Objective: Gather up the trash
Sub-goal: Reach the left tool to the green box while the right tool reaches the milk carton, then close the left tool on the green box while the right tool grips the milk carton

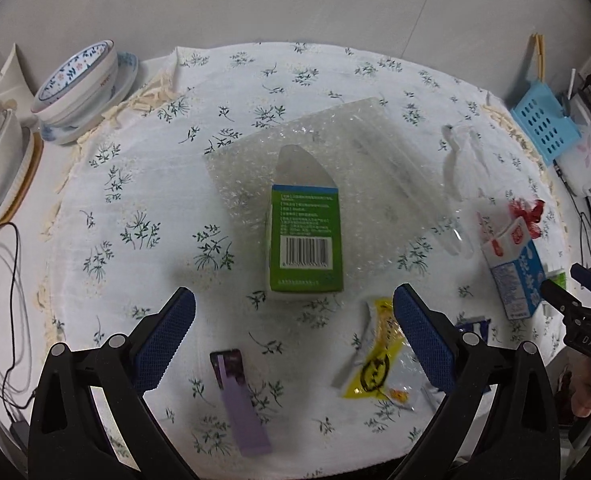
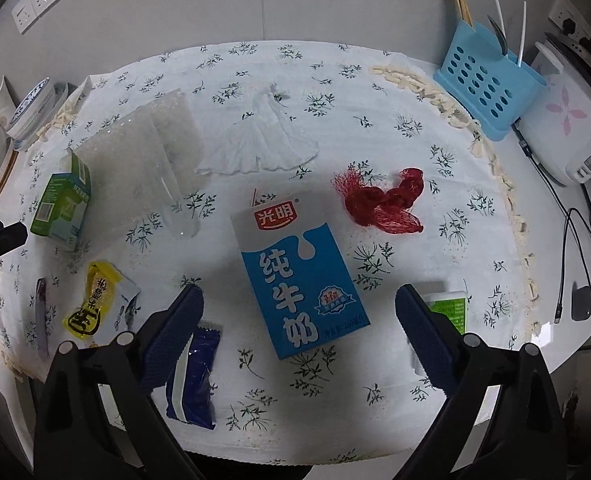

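Observation:
My left gripper (image 1: 295,336) is open and empty, just short of a green carton (image 1: 305,240) that lies on a bubble-wrap sheet (image 1: 335,152). A purple wrapper (image 1: 239,404) and a yellow packet (image 1: 379,356) lie between and beside its fingers. My right gripper (image 2: 297,332) is open and empty around the near end of a blue-and-white milk carton (image 2: 295,272). A red net (image 2: 383,200), a white tissue (image 2: 263,140), a blue wrapper (image 2: 195,376), the yellow packet (image 2: 95,300), the green carton (image 2: 61,204) and a small green box (image 2: 447,308) lie around it.
Stacked bowls (image 1: 79,88) stand at the table's far left. A blue utensil holder (image 2: 487,92) and a white appliance (image 2: 567,128) stand at the far right. Cables (image 2: 575,264) lie on the right edge. A floral tablecloth (image 2: 415,92) covers the table.

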`<state>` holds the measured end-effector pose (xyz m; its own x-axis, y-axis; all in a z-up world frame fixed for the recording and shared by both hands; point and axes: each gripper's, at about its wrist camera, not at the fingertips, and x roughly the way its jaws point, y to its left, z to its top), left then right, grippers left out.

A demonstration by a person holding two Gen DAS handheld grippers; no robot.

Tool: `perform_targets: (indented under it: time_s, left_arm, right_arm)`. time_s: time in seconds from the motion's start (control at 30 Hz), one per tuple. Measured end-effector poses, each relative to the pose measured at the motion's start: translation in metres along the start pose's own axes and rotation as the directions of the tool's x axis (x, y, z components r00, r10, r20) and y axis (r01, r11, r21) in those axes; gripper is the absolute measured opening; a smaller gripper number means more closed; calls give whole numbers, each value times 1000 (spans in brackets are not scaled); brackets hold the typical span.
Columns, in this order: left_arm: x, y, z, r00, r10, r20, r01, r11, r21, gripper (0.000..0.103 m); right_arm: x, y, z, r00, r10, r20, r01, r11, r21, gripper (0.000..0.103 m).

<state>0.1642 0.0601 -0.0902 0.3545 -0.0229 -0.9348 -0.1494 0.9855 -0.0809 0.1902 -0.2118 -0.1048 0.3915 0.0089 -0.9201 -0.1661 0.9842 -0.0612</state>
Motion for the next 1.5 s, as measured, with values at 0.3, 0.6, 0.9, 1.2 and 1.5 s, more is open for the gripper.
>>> perform_targets:
  time_s: [0.3,0.6,0.9,1.2,1.5]
  left_arm:
    - [30,2,23,999,7,-35,-6,1000,10,96]
    - [50,-1,31,998,2,-63,-1,1000,18,87]
    - [59,-6,32,996,-35,-85,36,999,12,72]
    - [61,-9,31,995,-34,-95,37,999,31,48]
    - [45,-3,27,998,-27,-65,28,999,20,46]
  right_arm:
    - [27,-2,13,998,9,-65,-9,1000,1,93]
    - [47,2,18,993,11,-114,-12,1000,-7,89]
    - [61,2,15,991,4,-135,-2,1000,15,78]
    - [60,0,12,992,-10,-122,17,999,51,70]
    - [43,-4,4,996,-1,-86,9,996,90,70]
